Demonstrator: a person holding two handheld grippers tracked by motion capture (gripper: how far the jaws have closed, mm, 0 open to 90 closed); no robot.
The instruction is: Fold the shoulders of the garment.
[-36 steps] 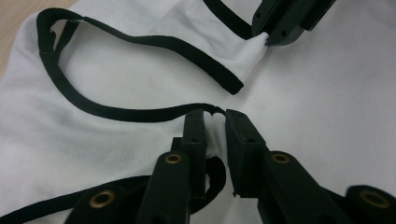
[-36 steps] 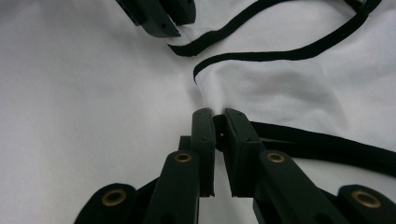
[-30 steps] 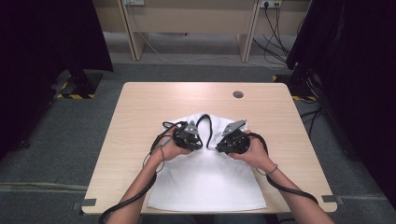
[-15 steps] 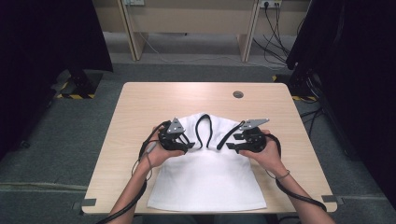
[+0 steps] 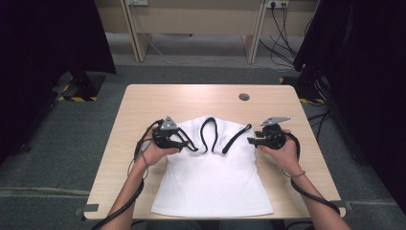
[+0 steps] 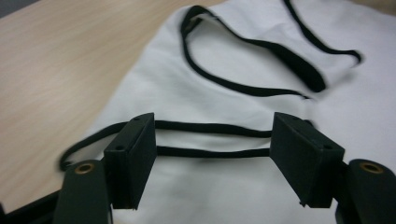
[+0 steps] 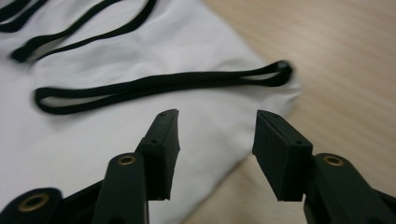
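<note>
Both grippers have swung apart since the earlier frames, out from the garment's middle toward its edges. Lying flat at the table's [image 5: 143, 100] near half, the white top [image 5: 210, 182] has black straps [image 5: 208, 134] looped at its twelve-o'clock end. At its ten o'clock the left gripper [image 5: 189, 145] has its jaws spread wide around a side strap [image 6: 210, 140]; at two o'clock the right gripper [image 5: 252, 140] hangs with jaws apart by the hem corner [image 7: 280, 88]. Lower both evenly and pinch fabric together with strap.
</note>
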